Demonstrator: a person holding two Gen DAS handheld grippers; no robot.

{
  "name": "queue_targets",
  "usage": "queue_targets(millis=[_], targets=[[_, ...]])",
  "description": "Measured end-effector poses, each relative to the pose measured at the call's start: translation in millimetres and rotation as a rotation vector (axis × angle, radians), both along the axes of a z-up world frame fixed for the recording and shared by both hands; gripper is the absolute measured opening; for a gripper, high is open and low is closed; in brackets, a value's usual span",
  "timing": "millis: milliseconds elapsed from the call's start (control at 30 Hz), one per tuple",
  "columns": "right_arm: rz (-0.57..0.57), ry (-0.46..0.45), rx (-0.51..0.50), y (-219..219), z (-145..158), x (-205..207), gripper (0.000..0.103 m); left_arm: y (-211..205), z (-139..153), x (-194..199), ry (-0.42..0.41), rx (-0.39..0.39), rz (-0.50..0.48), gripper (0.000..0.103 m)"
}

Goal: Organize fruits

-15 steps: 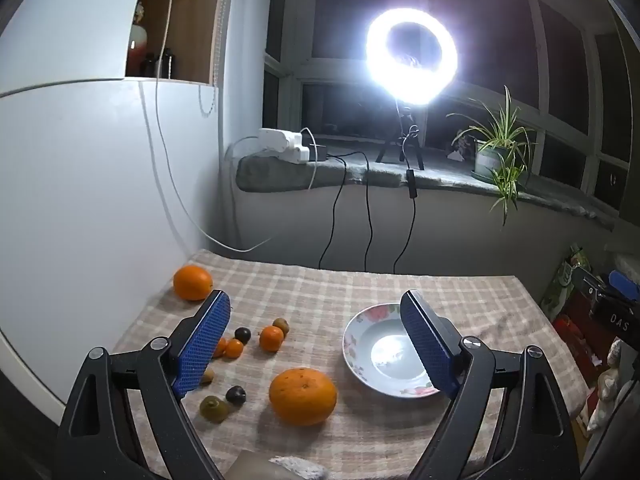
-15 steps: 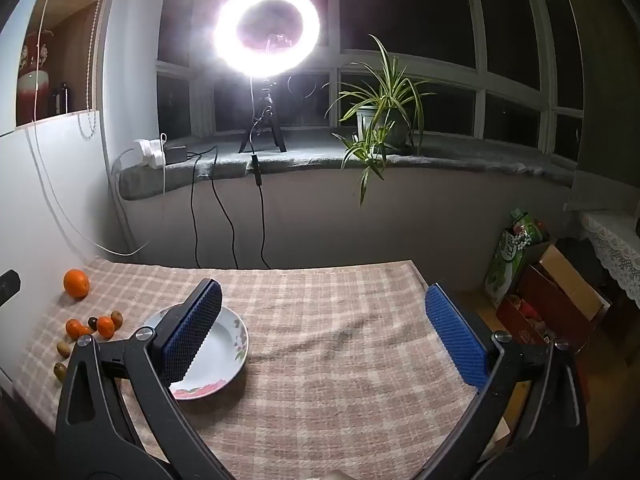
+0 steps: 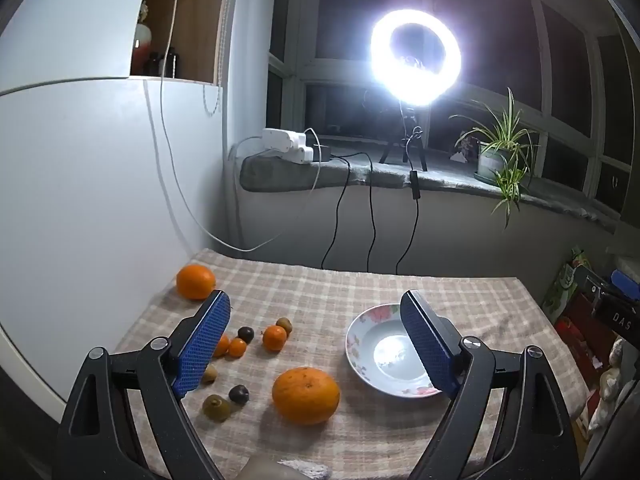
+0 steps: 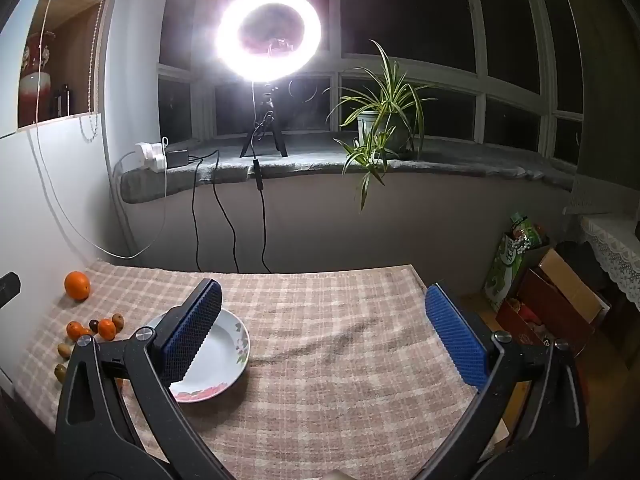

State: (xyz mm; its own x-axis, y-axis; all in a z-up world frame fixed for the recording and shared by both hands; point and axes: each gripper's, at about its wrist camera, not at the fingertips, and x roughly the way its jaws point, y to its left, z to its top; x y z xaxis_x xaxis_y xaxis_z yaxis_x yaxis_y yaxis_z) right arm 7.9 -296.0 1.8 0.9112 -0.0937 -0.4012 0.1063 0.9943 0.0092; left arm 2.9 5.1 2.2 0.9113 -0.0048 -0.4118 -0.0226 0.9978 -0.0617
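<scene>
A large orange (image 3: 306, 395) lies near the table's front, with my open, empty left gripper (image 3: 316, 346) held above it. A second orange (image 3: 195, 281) sits at the far left. Small tangerines (image 3: 274, 337), dark fruits (image 3: 245, 333) and kiwis (image 3: 216, 407) lie scattered between them. An empty flowered plate (image 3: 390, 354) sits right of the fruit. In the right wrist view the plate (image 4: 224, 350) is partly behind the left finger of my open, empty right gripper (image 4: 324, 336), which hovers over bare cloth. The far orange (image 4: 77, 285) and small fruits (image 4: 106, 328) show at the left.
A checked cloth (image 4: 340, 360) covers the table. A white wall (image 3: 80, 200) borders its left side. A ring light (image 3: 416, 56), power strip (image 3: 286, 145) with hanging cables and a potted plant (image 3: 500, 156) stand on the sill behind. Boxes and bags (image 4: 540, 292) stand on the floor at the right.
</scene>
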Motion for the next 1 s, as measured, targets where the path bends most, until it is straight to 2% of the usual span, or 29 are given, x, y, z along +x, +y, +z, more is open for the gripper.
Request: queue_targets(millis=[1000], targets=[[0.012,-0.004,0.002,2.8,0.6,9.0,0.103,0.5,-6.4,0.1,0.006,-0.004,0.013,0.087]])
